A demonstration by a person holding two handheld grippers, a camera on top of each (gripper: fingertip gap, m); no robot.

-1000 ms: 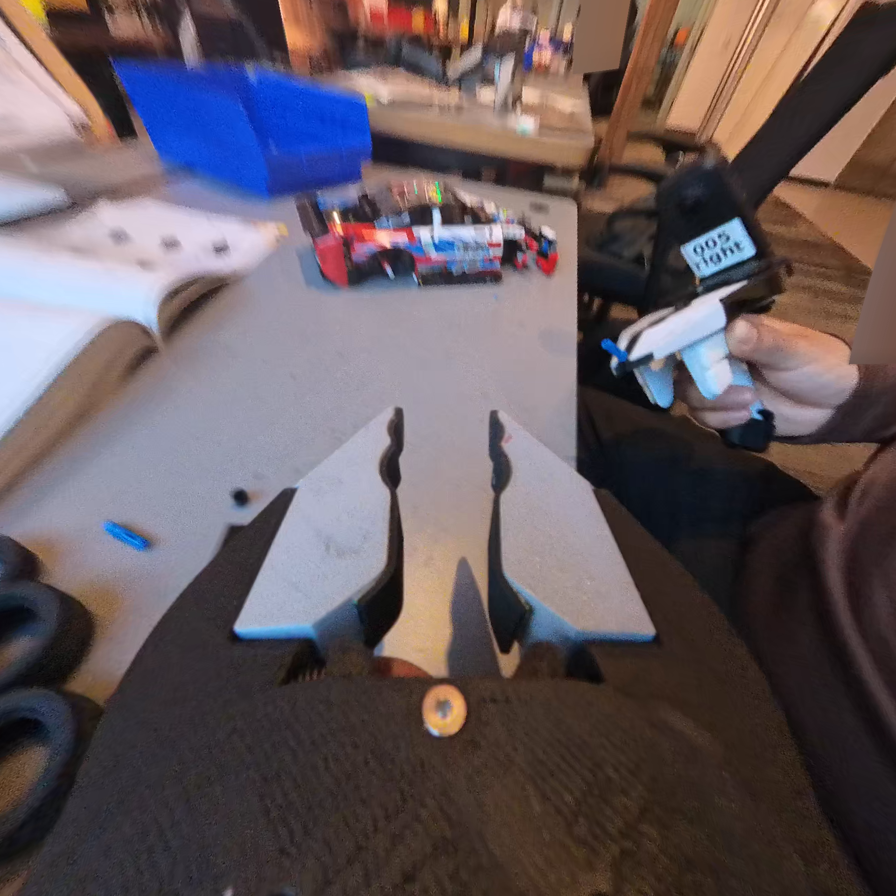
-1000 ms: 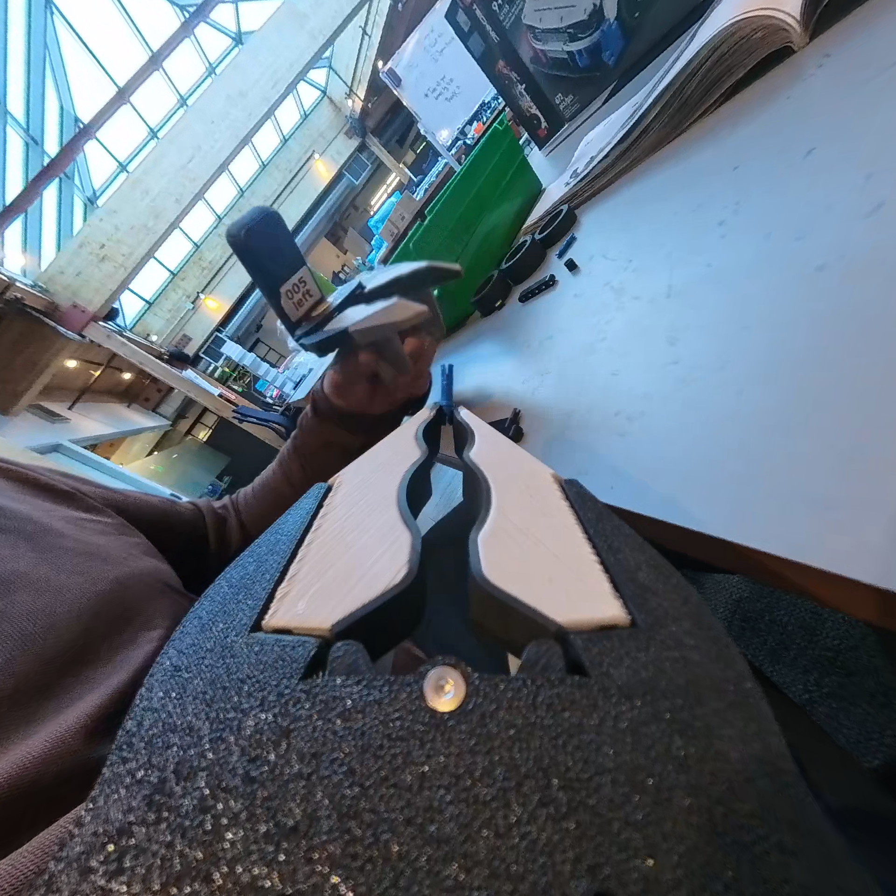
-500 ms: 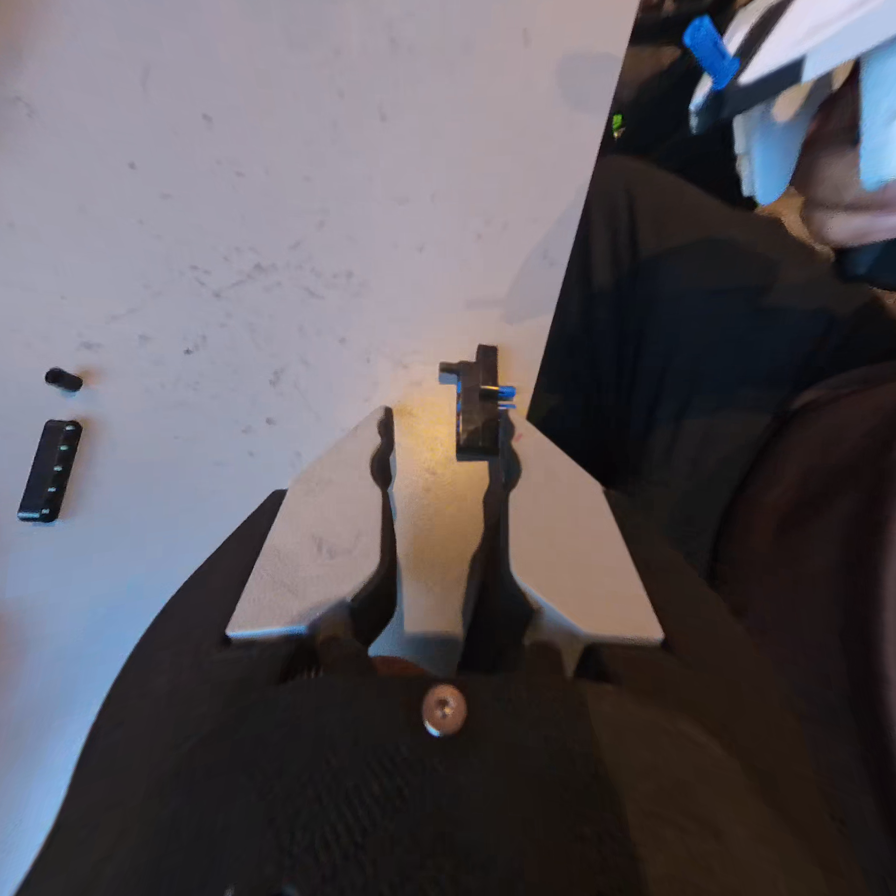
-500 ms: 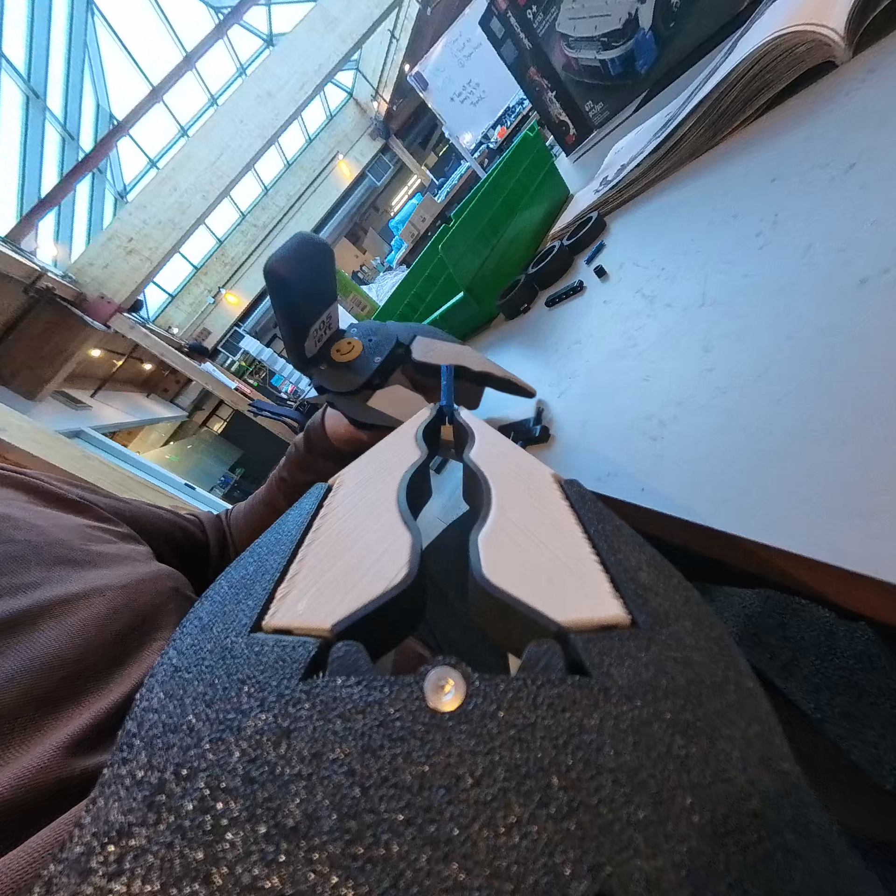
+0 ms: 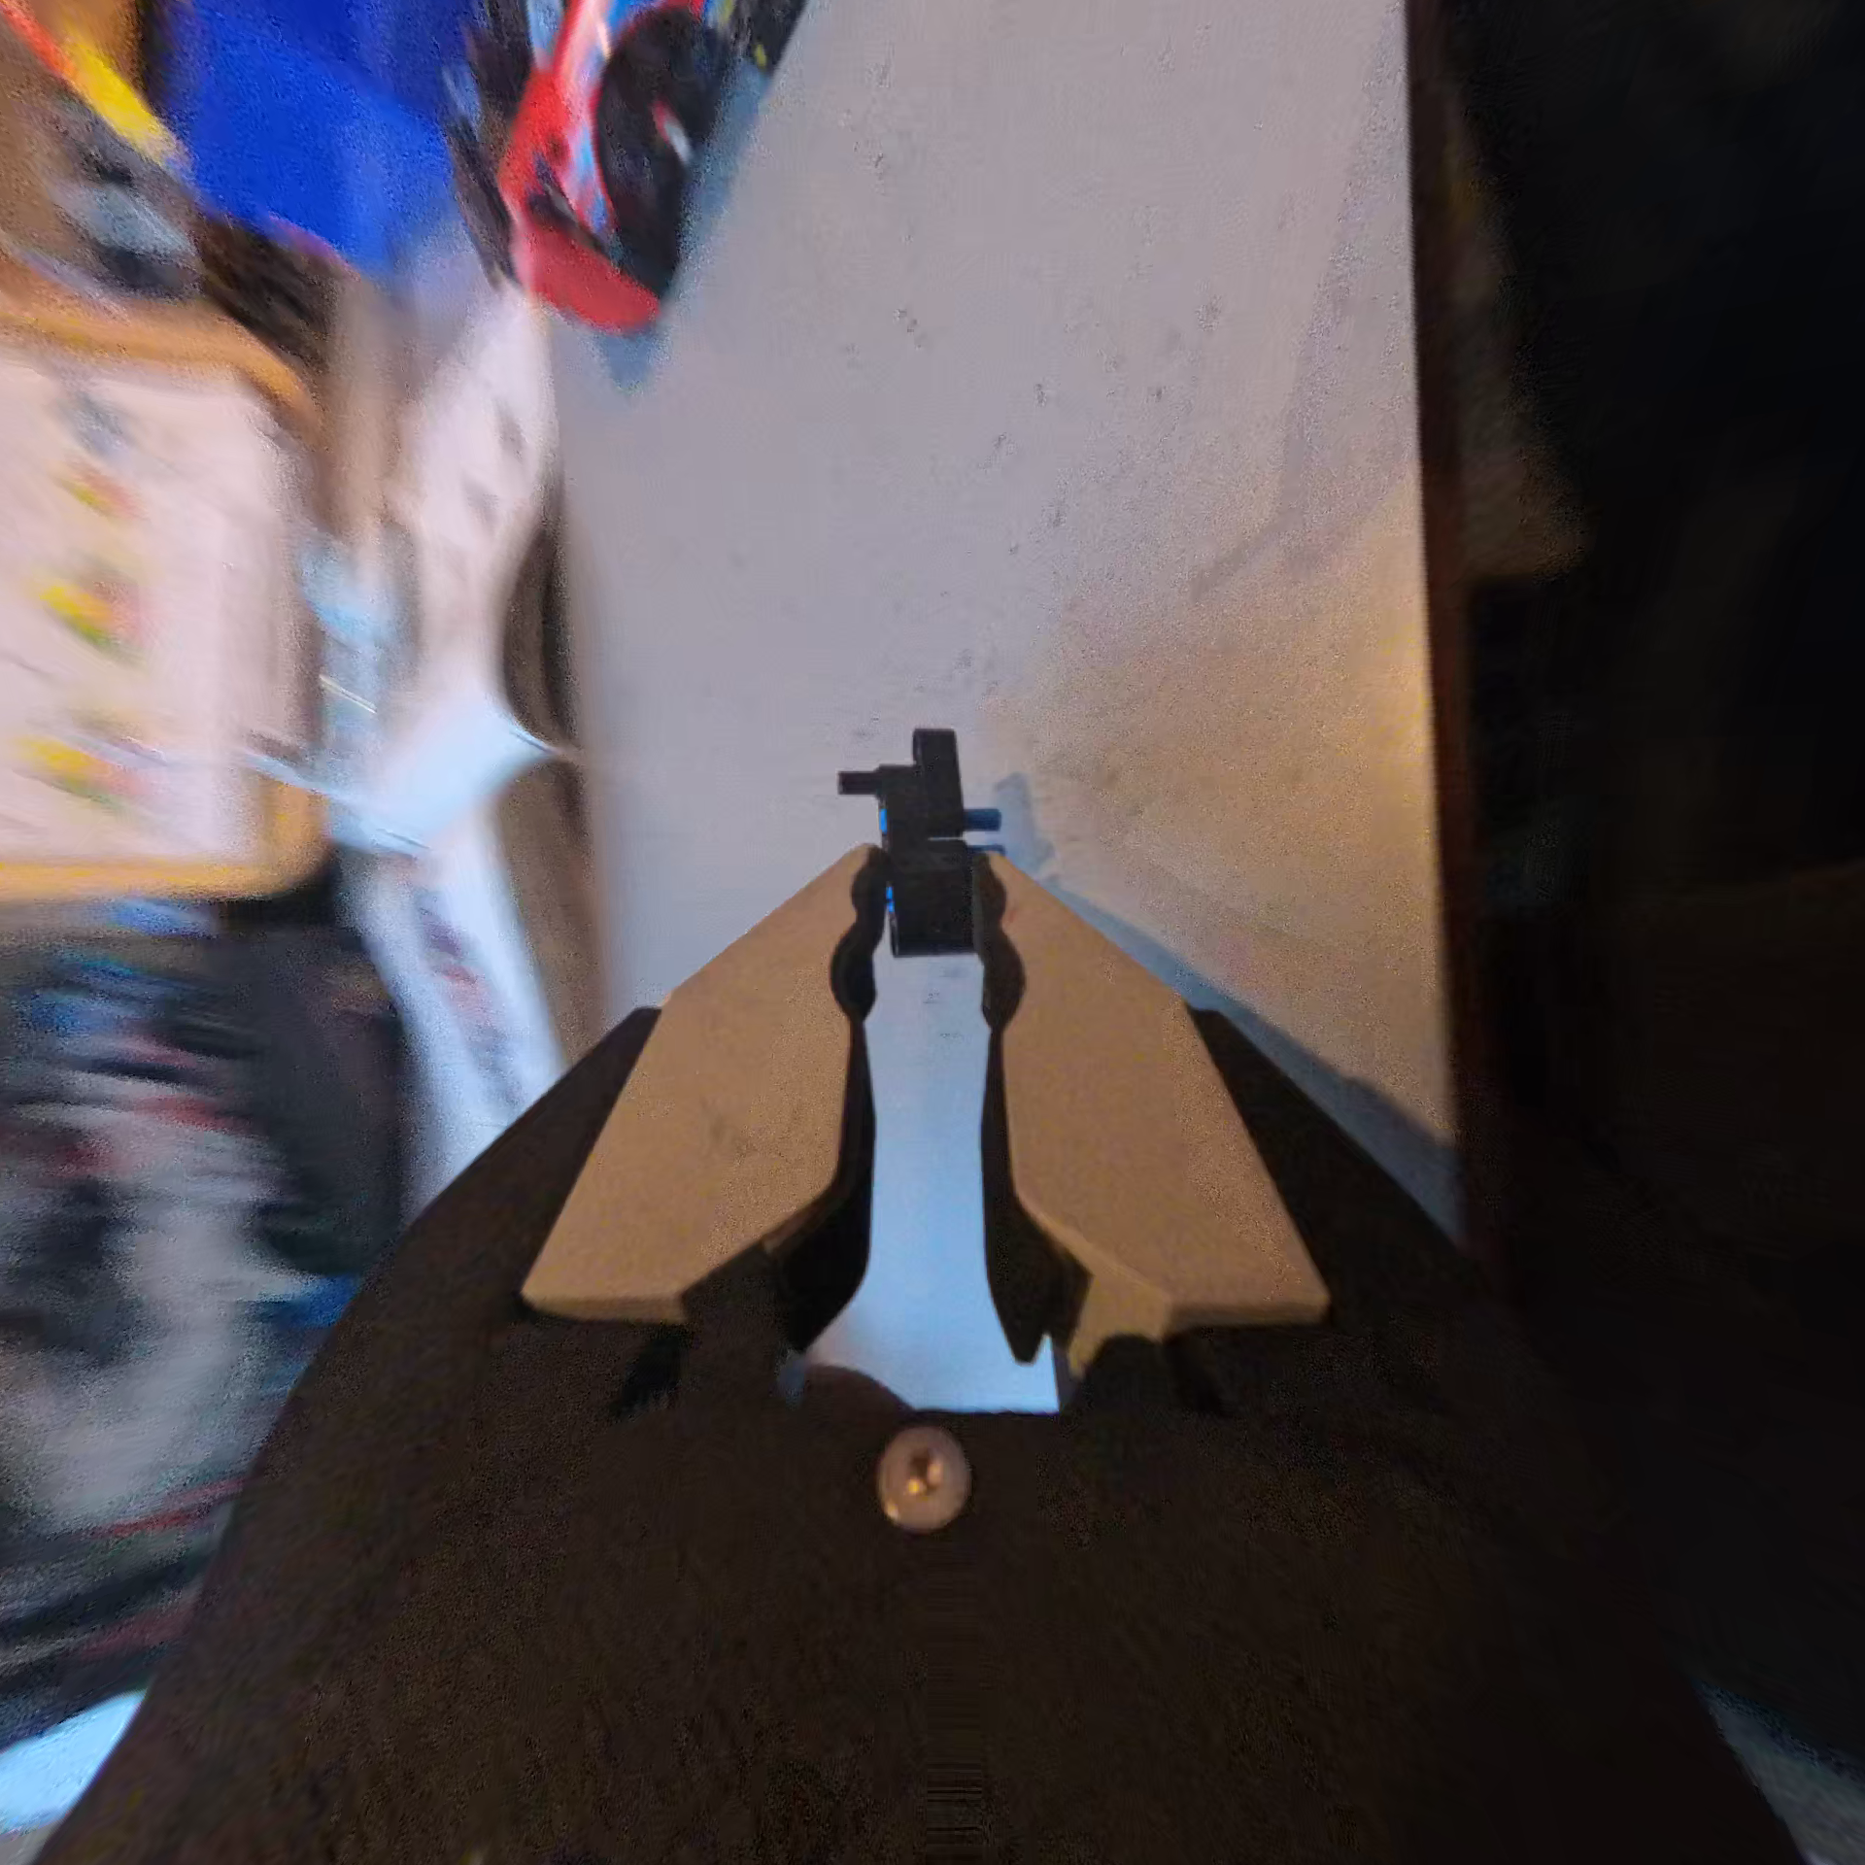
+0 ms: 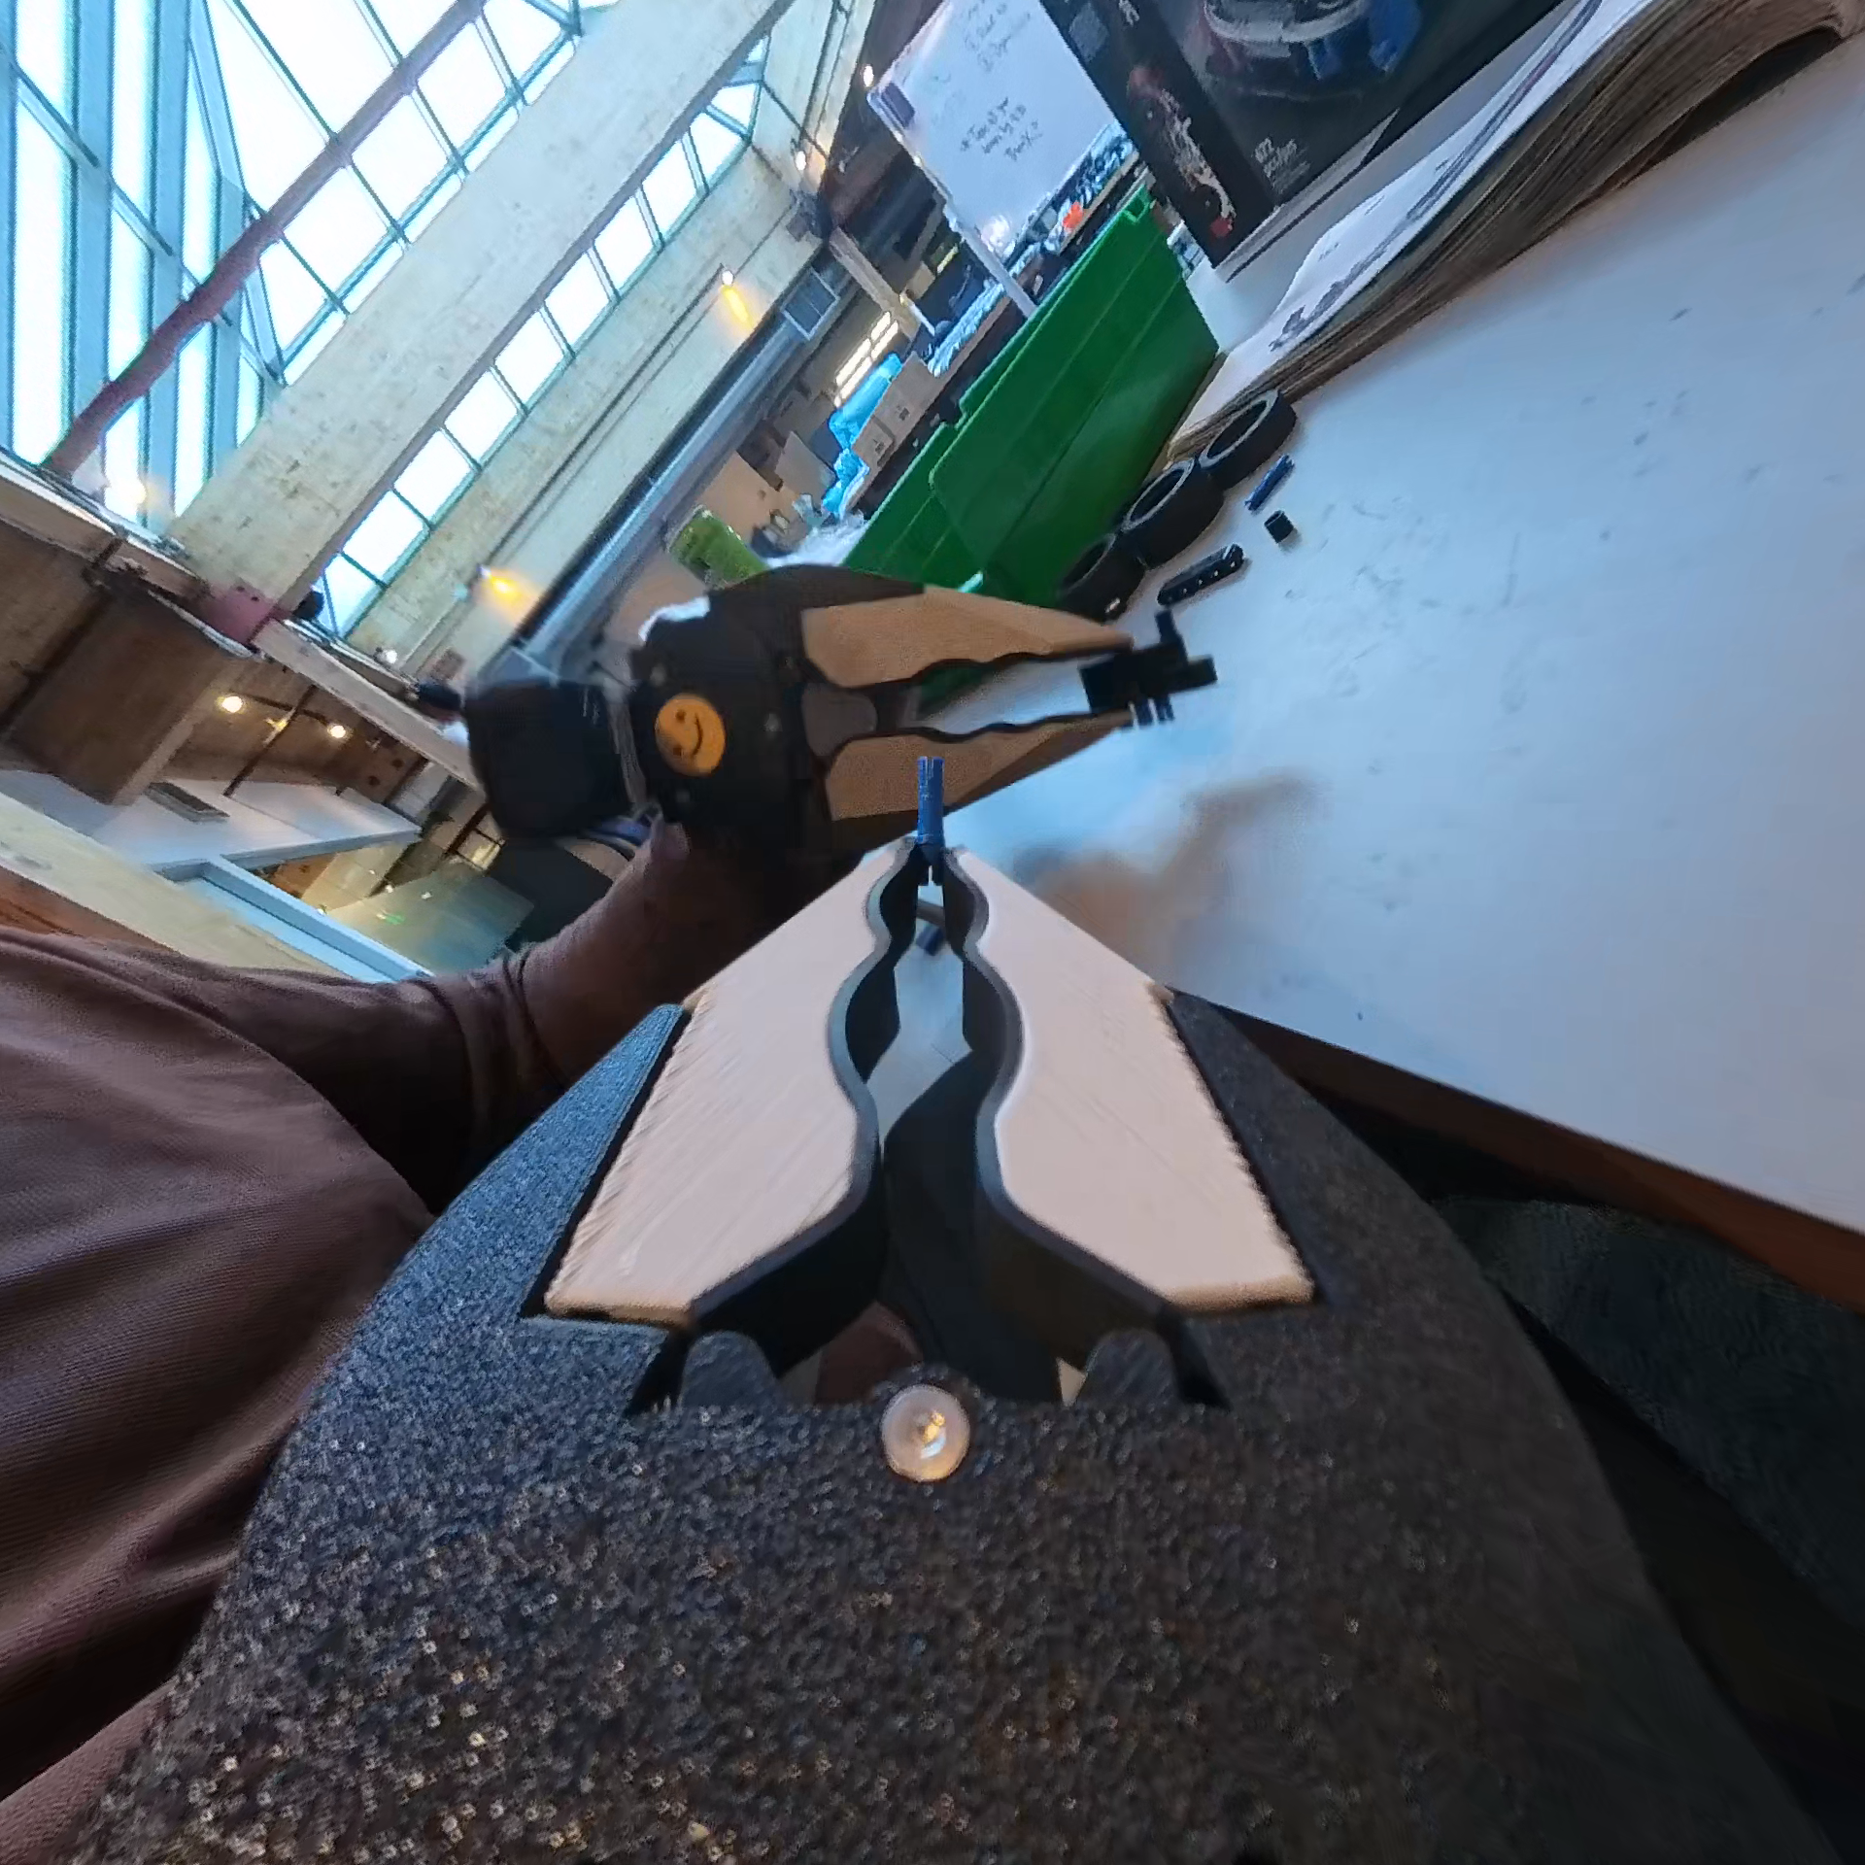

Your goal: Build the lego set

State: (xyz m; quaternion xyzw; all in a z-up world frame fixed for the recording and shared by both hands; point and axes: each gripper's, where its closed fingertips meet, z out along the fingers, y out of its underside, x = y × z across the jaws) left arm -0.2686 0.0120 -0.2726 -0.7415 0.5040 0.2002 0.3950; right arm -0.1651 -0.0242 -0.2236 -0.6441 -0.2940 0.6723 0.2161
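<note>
Black lego piece (image 5: 926, 858) | clamped, left hand-held gripper (image 5: 923, 888) | blue pin (image 6: 928, 797) | pinched, right hand-held gripper (image 6: 930, 876)

Left claw (image 5: 923, 878): tan wedge fingers with wavy black inner edges, black textured body, one silver screw. Right claw (image 6: 930, 868): matching build. Brown long sleeve (image 6: 303, 1090); yellow smiley sticker (image 6: 690, 734) on the left claw's body.
</note>
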